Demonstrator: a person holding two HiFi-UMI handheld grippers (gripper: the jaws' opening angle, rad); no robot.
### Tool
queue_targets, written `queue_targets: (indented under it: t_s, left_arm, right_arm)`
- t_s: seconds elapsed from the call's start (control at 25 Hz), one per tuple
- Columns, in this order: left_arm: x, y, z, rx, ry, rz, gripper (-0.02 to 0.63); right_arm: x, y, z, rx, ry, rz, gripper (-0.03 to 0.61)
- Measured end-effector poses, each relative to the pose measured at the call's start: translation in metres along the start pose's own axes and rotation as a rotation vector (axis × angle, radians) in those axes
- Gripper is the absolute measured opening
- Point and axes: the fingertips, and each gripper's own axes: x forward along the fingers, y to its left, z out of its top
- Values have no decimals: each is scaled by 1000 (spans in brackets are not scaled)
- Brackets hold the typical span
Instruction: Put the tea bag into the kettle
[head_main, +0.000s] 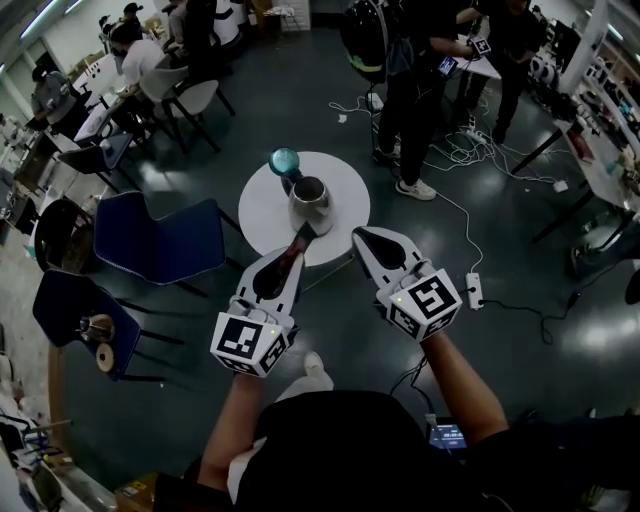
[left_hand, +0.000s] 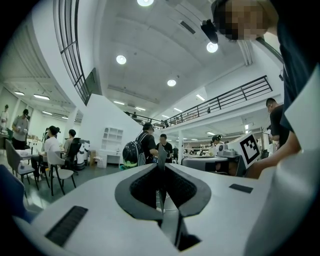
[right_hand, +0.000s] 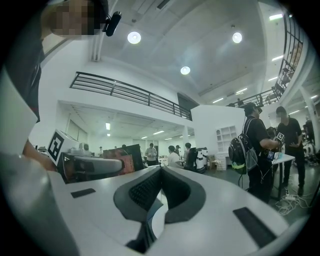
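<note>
A steel kettle (head_main: 310, 203) with an open top stands on the small round white table (head_main: 265, 205). A teal lid (head_main: 284, 160) lies just behind it. My left gripper (head_main: 301, 238) is at the table's near edge, just short of the kettle, shut on a thin brownish tea bag (head_main: 297, 246). In the left gripper view the tea bag (left_hand: 161, 156) shows as a flat strip pinched between the jaws and sticking up past them. My right gripper (head_main: 361, 233) hovers beside the table's right near edge, shut with nothing in it (right_hand: 160, 168). Neither gripper view shows the kettle.
Two blue chairs (head_main: 160, 238) (head_main: 72, 308) stand left of the table. A power strip (head_main: 474, 290) and cables lie on the dark floor at the right. People (head_main: 412, 80) stand behind the table, and more sit at desks at the far left.
</note>
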Motion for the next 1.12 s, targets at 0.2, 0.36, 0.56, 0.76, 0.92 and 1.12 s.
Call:
queue_targets:
  t_s: [0.2,0.36,0.56,0.76,0.92,1.12]
  left_arm:
    - [14,30,-6,-18,3,-7,38]
    - [23,49,-10,-27,14,-17,38]
    - [33,76,-13,-35,23,-26,38]
    - [40,96,-18,-45,26,-38,38]
    - [44,107,-22,-56,32,-51,38]
    - [44,119,-22,-59,33,-65,38]
  right_arm:
    - [28,-10,1,15,-8,-13,19]
    - [48,-17,0,15,-3,-25,20]
    - [74,-21,-5,17,10,-33,19]
    - [94,-26,-7,18,7,-46,20]
    - [108,-30,-9,22,12,-60,20]
    - [120,-26,-10,20,21,-71,20]
